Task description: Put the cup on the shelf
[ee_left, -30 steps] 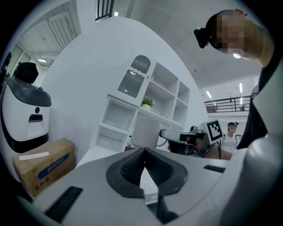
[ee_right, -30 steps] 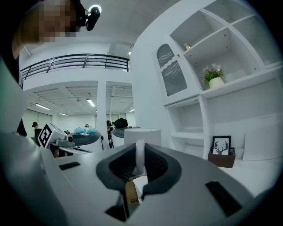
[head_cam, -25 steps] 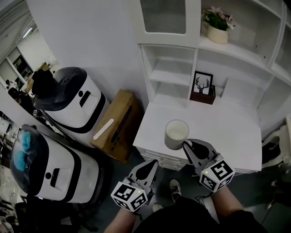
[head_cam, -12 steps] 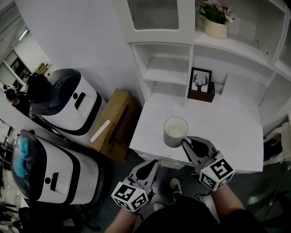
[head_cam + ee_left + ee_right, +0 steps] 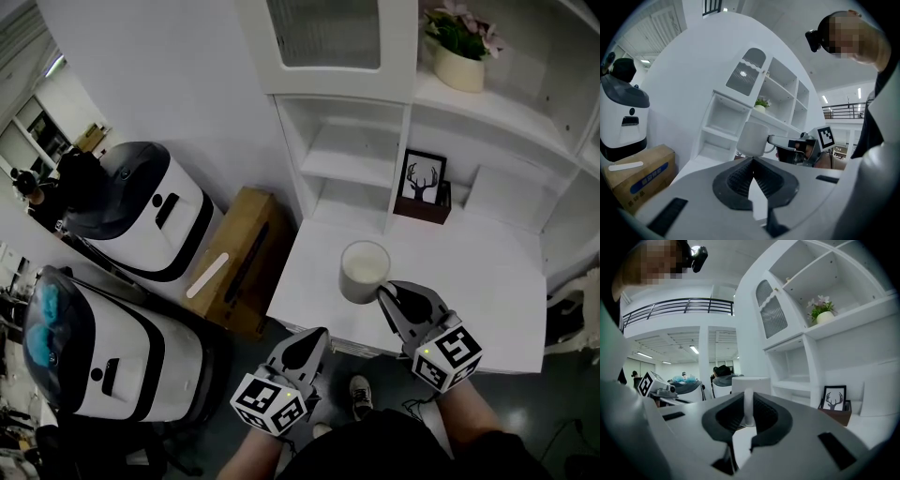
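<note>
My right claw is clenched on the handle of the cup, which hangs just ahead of its tips, over the front of the white counter. Over the last second almost nothing has shifted. The cup is no nearer the shelf beyond it, so I judge the placing has yet to begin. My left claw, left of the right one and nearer me, is closed on nothing. The handle is mostly buried between my pads. Whether the cup holds anything I cannot tell, and the shelf's right end runs out of view.

Robotics lab or office hall: white dome-topped machines, mezzanine railing, strip lights, cardboard box.
</note>
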A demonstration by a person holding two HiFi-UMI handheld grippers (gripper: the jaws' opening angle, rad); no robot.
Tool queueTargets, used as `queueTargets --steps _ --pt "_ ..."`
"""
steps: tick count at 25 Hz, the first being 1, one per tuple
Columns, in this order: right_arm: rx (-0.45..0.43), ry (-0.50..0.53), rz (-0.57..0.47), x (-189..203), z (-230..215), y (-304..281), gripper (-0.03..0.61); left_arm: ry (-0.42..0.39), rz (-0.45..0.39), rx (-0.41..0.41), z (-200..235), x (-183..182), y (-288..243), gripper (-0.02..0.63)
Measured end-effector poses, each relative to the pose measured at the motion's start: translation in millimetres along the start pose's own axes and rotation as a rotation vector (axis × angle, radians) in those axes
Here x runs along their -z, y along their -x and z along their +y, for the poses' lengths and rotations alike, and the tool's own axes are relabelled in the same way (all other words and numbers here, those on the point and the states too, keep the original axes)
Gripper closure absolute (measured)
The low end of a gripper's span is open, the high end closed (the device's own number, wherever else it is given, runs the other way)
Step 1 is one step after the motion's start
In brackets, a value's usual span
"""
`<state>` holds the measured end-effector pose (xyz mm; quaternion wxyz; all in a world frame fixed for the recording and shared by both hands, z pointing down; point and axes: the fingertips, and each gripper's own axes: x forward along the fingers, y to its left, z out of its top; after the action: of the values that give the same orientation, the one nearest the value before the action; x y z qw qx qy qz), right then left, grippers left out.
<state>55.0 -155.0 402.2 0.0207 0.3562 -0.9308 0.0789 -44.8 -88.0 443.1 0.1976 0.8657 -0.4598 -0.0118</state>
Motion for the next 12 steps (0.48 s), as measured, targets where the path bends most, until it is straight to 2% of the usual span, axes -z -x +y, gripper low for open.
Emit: queueTargets --steps 12 --pt "-0.023 0.004 -0.006 -8.7 -23.7 -21.6 0.548 -0.017 -0.012 -0.018 10.0 -14.8 -23.5 0.609"
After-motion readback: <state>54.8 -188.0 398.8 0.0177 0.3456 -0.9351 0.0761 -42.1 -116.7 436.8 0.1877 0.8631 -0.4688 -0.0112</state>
